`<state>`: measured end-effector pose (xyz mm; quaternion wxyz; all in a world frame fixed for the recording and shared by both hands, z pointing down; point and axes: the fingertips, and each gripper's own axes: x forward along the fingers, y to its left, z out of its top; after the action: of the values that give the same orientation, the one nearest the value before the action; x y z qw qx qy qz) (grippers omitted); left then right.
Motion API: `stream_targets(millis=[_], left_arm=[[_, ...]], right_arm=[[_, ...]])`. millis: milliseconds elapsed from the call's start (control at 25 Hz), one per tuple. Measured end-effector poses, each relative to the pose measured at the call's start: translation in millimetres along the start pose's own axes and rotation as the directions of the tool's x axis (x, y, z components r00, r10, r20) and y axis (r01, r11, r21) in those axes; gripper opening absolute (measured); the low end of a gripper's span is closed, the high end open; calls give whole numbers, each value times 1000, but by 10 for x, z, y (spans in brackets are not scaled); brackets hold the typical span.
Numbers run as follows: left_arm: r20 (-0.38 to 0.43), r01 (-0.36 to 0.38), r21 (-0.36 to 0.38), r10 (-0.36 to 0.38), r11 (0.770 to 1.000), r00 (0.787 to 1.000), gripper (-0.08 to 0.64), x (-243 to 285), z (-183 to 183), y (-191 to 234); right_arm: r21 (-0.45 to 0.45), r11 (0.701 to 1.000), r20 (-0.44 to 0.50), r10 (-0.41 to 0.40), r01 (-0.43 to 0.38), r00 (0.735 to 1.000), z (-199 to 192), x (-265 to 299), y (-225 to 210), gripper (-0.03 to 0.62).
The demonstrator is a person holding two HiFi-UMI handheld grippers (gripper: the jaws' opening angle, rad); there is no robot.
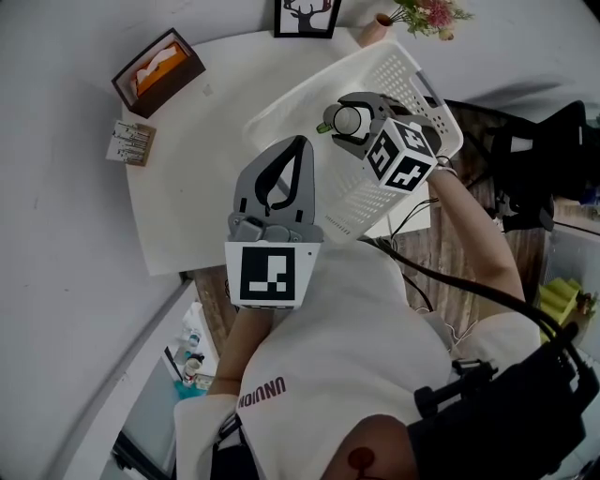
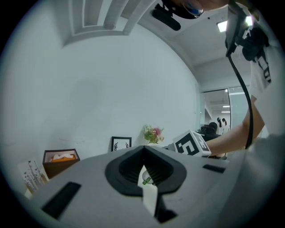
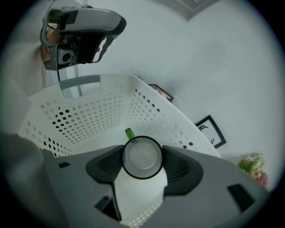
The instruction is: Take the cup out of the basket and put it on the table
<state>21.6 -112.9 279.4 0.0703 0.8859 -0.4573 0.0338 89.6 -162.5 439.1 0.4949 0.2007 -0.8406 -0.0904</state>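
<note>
A clear cup [image 1: 352,120] with a green handle [image 1: 325,127] is clamped between the jaws of my right gripper [image 1: 354,117], above the inside of the white perforated basket [image 1: 309,84]. In the right gripper view the cup [image 3: 142,156] faces the camera mouth-on, pads pressed to both its sides, the basket's wall [image 3: 89,111] beyond it. My left gripper [image 1: 296,145] hovers over the white table [image 1: 197,187] just left of the basket. Its tips meet and nothing is between them [image 2: 143,149].
A brown tissue box [image 1: 157,71] and a small card pack [image 1: 131,142] sit at the table's far left. A framed picture [image 1: 307,17] and a flower vase [image 1: 422,14] stand at the back. The basket overhangs the table's right edge; cables and floor clutter [image 1: 187,361] lie below.
</note>
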Motion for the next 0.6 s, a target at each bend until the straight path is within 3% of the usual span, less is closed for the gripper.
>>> stream_targets(millis=[600], left_arm=[[5, 10, 14, -10, 1000, 1000, 12, 16, 20, -58]], right_arm=[[23, 996, 51, -88, 87, 995, 99, -245, -127, 285]])
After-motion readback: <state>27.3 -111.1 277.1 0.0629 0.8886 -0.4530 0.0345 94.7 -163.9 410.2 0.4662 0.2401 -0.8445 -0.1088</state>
